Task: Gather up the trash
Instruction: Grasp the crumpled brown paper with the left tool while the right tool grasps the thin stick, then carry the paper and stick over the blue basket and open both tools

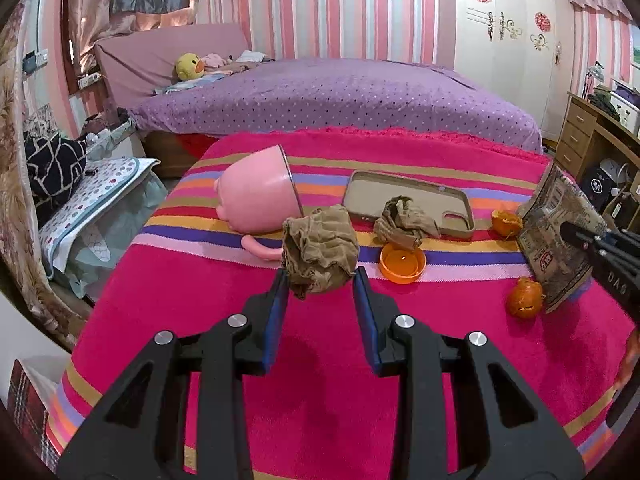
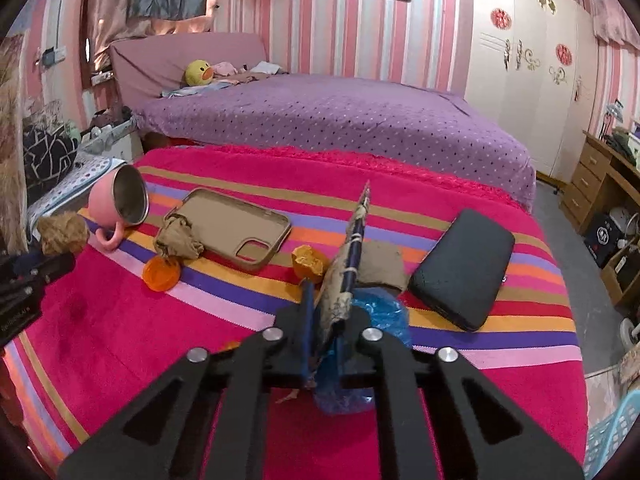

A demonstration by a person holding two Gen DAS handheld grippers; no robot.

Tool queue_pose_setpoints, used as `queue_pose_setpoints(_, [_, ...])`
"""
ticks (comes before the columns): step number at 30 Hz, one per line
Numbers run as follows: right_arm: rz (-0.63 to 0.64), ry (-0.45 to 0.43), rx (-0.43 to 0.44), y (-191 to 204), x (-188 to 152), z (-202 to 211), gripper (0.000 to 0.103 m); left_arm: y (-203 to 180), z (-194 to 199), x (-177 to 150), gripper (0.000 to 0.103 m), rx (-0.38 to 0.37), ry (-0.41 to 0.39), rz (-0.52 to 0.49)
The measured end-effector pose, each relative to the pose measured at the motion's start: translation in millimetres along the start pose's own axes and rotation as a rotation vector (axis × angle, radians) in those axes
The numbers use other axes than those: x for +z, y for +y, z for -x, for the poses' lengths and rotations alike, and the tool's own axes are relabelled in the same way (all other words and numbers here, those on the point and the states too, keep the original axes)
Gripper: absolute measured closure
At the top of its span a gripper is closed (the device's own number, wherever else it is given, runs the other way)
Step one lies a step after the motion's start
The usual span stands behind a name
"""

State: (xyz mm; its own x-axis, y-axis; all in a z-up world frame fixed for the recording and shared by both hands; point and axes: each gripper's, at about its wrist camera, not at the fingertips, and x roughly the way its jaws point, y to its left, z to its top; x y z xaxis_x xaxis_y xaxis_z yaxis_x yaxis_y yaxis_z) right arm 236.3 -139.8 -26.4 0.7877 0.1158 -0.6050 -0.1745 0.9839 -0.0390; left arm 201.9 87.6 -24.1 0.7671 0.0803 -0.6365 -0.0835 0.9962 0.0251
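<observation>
My left gripper (image 1: 322, 282) is shut on a crumpled brown paper wad (image 1: 319, 252), held above the striped cloth; the wad shows at the left edge of the right wrist view (image 2: 64, 233). My right gripper (image 2: 326, 312) is shut on a flat printed wrapper (image 2: 348, 264), seen edge-on; in the left wrist view the wrapper (image 1: 560, 232) stands upright at the right. A second brown paper wad (image 1: 404, 220) lies on the phone case's edge. Orange peel pieces (image 1: 525, 300) (image 1: 505, 222), an orange cap (image 1: 402, 264) and a blue plastic bag (image 2: 380, 312) lie on the cloth.
A pink mug (image 1: 258, 196) lies on its side at the left. A tan phone case (image 1: 408, 196) lies in the middle. A black wallet (image 2: 464, 268) lies at the right, with a brown card (image 2: 380, 264) beside it. A purple bed (image 1: 340, 96) stands behind the table.
</observation>
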Motion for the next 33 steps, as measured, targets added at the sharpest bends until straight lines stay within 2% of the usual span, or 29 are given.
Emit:
queue_pose_setpoints(4, [-0.023, -0.067, 0.004, -9.4, -2.1, 26.0, 0.101, -0.4, 7.1, 2.4, 0.071, -0.014, -0.019, 0.015])
queue_pose_setpoints(8, [-0.092, -0.142, 0.035, -36.7, -2.1, 66.8, 0.101, -7.3, 15.9, 4.1, 0.071, -0.029, -0.037, 0.020])
queue_pose_setpoints(11, [-0.121, -0.172, 0.026, -56.7, -9.5, 93.4, 0.101, -19.1, 26.4, 5.3, 0.071, -0.060, -0.055, 0.019])
queue_pose_setpoints(16, [-0.140, -0.160, -0.027, -89.7, -37.5, 117.2, 0.101, -46.7, 38.2, 0.3, 0.071, -0.091, -0.070, -0.004])
queue_pose_setpoints(22, [-0.164, -0.119, -0.071, -126.2, -77.1, 118.3, 0.101, -85.0, 41.8, -8.1, 0.071, -0.118, -0.061, -0.045])
queue_pose_setpoints(33, [-0.176, -0.128, -0.068, -170.6, -94.7, 126.1, 0.101, -155.7, 43.6, -27.0, 0.071, -0.138, -0.057, -0.120])
